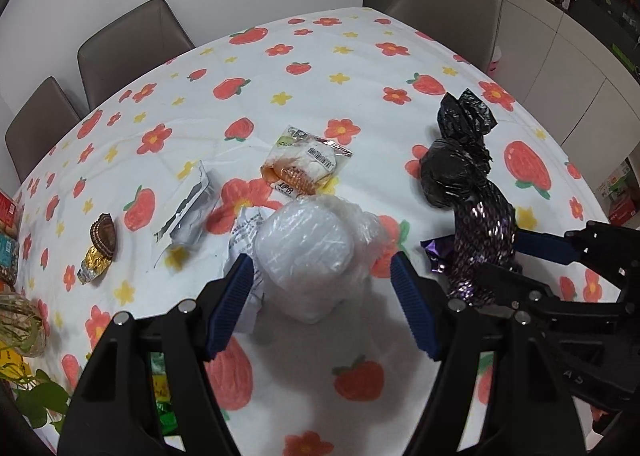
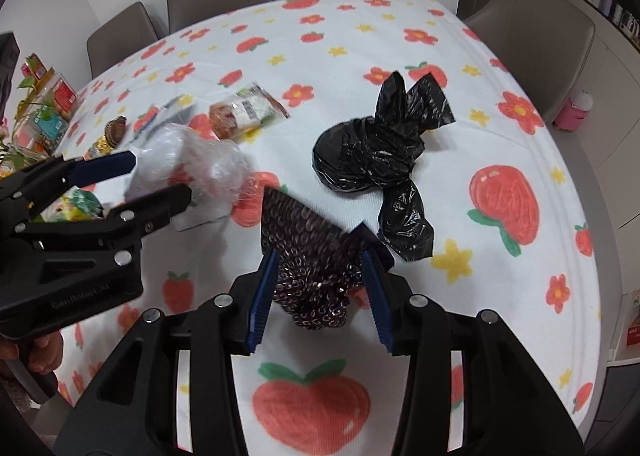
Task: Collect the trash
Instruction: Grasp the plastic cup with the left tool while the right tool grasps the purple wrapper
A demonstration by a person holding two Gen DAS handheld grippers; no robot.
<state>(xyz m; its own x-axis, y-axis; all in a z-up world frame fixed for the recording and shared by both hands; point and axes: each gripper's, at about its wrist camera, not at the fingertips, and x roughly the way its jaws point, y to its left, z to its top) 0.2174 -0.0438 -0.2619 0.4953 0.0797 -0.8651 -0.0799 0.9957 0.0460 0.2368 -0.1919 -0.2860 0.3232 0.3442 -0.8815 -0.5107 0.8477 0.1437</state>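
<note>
Strawberry-print cloth over the worktop (image 1: 320, 68), grey chairs (image 1: 128, 48) along its far edge, left claw (image 1: 322, 288) wide around a clear plastic wad (image 1: 304, 252) mid-worktop, right claw (image 2: 320, 280) half-open, purple wrapper (image 2: 312, 268) between its jaws, black bag (image 2: 372, 160) beyond.

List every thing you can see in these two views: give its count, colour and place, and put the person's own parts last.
Table: one, white cloth with red fruit and flowers, fills both views.
Chairs: at least three, grey-brown, far side.
Black bag: one, knotted, right of centre.
Purple wrapper: one, dark patterned, between the right claw's fingers.
Clear plastic bundle: one, whitish, between the left claw's fingers.
Snack packet: one, clear with orange, centre.
Silver pouch: one, left of centre.
Brown and gold wrappers: a small pile, left.
Boxes and plant: several, mixed colours, left edge.
Left claw: one, black with blue pads, open.
Right claw: one, the same colours.
</note>
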